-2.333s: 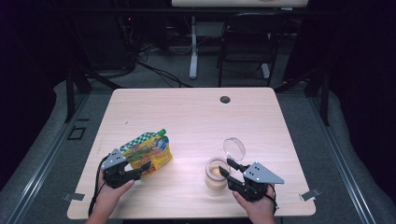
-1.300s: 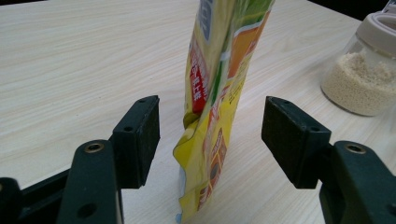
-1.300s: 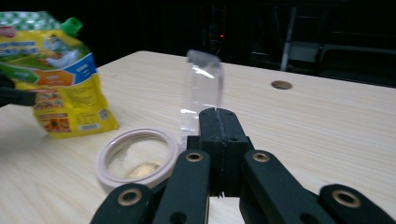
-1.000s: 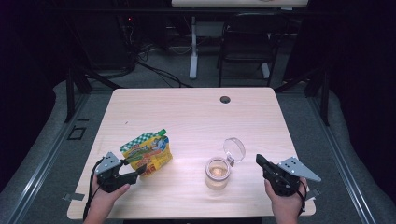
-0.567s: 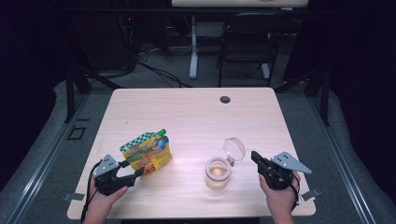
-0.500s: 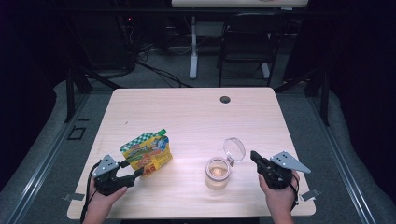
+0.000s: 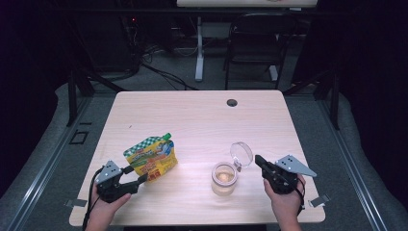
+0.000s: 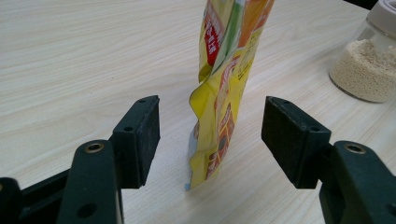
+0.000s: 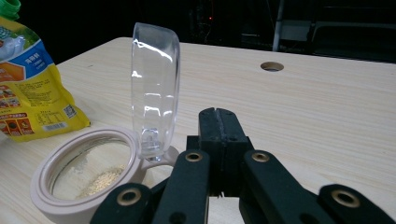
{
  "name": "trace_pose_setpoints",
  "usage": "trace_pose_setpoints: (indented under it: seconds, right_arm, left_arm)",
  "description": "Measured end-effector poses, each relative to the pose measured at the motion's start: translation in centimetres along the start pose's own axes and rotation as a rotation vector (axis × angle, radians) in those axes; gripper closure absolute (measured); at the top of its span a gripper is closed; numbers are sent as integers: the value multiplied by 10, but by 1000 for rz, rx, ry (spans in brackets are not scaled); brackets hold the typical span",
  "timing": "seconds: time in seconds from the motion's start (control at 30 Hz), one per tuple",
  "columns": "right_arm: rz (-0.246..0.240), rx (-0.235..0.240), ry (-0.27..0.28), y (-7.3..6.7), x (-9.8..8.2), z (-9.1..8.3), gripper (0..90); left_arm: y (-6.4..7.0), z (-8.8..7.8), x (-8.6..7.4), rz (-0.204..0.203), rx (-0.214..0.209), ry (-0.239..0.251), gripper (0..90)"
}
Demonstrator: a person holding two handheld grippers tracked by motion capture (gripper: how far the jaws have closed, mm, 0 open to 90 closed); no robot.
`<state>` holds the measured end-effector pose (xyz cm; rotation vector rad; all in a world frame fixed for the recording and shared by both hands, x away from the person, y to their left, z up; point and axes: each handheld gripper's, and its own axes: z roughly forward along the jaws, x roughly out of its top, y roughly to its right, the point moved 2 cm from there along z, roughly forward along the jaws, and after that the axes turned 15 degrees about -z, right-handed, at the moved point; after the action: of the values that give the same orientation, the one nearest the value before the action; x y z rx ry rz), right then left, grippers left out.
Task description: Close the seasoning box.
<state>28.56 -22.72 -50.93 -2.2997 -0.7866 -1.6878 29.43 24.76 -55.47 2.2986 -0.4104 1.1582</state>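
Observation:
A yellow and green snack pouch [image 7: 151, 156] with a green cap stands on the wooden table [image 7: 202, 120]. My left gripper [image 7: 134, 179] is open just in front of it. In the left gripper view the pouch's lower edge [image 8: 219, 93] sits between the pads [image 8: 140, 135] without touching either. A glass jar [image 7: 224, 177] holding pale grains stands at the front right, its clear hinged lid [image 7: 241, 154] flipped up. My right gripper [image 7: 260, 161] is shut and empty, just right of the lid. In the right gripper view the shut tips [image 9: 217, 114] point past the lid [image 9: 154, 88] and jar rim [image 9: 84, 172].
A round cable hole [image 7: 232, 102] sits near the table's far edge. A chair [image 7: 255, 43] and a desk leg stand on the dark floor beyond. Bare wood lies between the pouch and the jar and across the far half.
The right gripper drew away from the jar to the right, then drifted back a little toward the lid. The left gripper eased back from the pouch early on and has kept still since.

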Motion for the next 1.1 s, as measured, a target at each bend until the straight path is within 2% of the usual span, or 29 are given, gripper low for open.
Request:
trace_pose_setpoints:
  seconds: [0.23,0.8,1.1]
  right_arm:
    - [-21,21,-3,-6,3,5,900]
    - [-26,40,23,-13,7,4,900]
    - [-75,90,25,-29,11,8,900]
  left_arm:
    - [0,-1,-1,-2,2,5,378]
    - [-1,-3,0,-3,4,1,378]
    - [-1,-3,0,-1,2,9,379]
